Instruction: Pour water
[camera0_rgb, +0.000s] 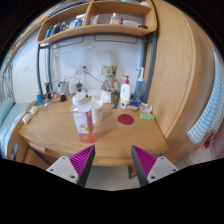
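Note:
A translucent plastic cup with an orange tint stands on the wooden desk, left of centre, with an orange coaster or lid just in front of it. A second pale container stands behind it. A dark red round coaster lies to the right. My gripper is open and empty, with its magenta pads wide apart. It hovers before the desk's front edge, well short of the cup.
A white pump bottle stands at the back right of the desk. Small items line the back left. A wooden shelf with bottles hangs above. A wooden panel stands at the right, and a green object lies by it.

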